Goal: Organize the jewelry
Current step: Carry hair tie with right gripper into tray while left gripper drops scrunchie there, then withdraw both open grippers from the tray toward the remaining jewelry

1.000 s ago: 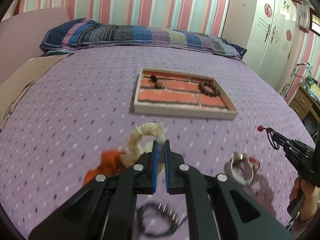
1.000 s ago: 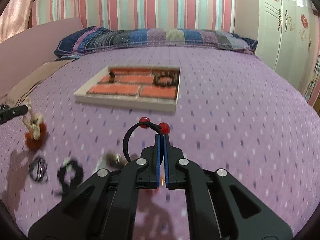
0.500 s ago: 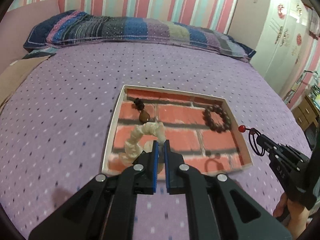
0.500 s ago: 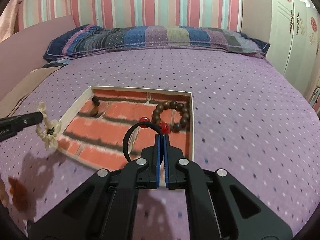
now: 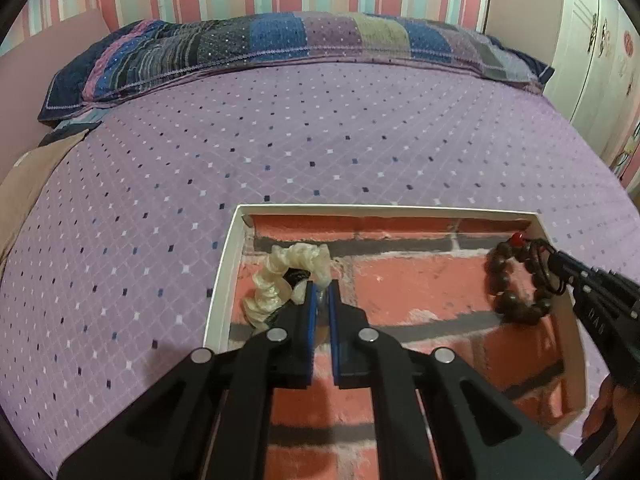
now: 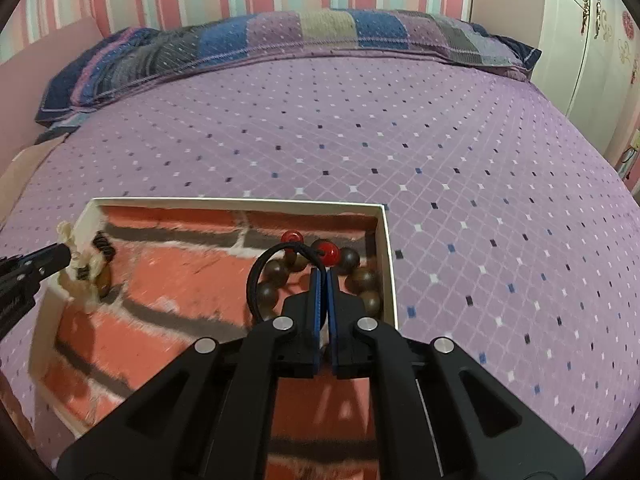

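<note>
Two grippers over tray (image 5: 224,280): left gripper (image 5: 321,294) pinches cream scrunchie (image 5: 280,276), soft, light; right gripper (image 6: 323,280) clamps black hair tie (image 6: 260,276) near red beads, limp, above bead bracelet (image 6: 360,280); bedspread (image 5: 280,140) beyond

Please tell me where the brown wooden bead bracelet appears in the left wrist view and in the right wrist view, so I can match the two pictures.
Left wrist view: the brown bead bracelet lies at the right, inside the tray's far right corner, beside the right gripper.
Right wrist view: the same bracelet sits centre, partly hidden by the right gripper.
Shared landmark: the tray with the brick-pattern floor, also in the right wrist view.
</note>
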`<control>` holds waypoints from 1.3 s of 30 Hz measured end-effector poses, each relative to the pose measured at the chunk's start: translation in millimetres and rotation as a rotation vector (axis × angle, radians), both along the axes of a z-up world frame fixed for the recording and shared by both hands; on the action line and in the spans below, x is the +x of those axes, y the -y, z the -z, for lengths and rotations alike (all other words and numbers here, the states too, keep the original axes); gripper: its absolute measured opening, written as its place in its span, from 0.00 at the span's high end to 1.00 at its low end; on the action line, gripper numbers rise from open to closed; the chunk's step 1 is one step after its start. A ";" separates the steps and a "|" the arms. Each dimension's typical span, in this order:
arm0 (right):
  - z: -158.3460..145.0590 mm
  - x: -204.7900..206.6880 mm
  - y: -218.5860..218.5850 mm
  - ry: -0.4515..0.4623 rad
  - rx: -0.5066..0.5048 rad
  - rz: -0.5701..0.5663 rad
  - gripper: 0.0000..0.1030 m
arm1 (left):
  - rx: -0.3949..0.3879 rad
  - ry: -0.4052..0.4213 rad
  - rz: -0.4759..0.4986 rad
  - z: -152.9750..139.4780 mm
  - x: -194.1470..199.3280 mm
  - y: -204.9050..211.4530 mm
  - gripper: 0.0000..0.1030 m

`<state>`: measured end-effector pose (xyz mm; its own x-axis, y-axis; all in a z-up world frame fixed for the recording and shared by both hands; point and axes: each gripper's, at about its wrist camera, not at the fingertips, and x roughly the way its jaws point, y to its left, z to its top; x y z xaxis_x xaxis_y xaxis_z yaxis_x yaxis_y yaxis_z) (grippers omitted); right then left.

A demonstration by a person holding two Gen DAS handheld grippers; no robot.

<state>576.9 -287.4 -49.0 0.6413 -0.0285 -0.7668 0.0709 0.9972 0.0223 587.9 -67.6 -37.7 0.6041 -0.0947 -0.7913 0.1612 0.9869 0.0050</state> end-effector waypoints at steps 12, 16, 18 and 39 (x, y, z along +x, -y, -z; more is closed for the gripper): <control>25.5 26.6 3.9 -0.092 -0.018 -0.001 0.93 | 0.047 -0.003 0.043 14.2 2.3 4.0 0.90; 23.4 24.6 0.9 -0.087 -0.025 -0.029 0.62 | 0.044 0.006 0.024 6.0 0.1 0.8 0.69; 17.9 19.1 0.8 -0.064 -0.030 -0.047 0.52 | 0.059 0.040 0.007 -3.2 -5.3 -0.2 0.47; -82.0 -133.8 49.1 0.114 -0.038 0.035 0.04 | -0.005 0.171 -0.043 -118.0 -135.3 -65.4 0.15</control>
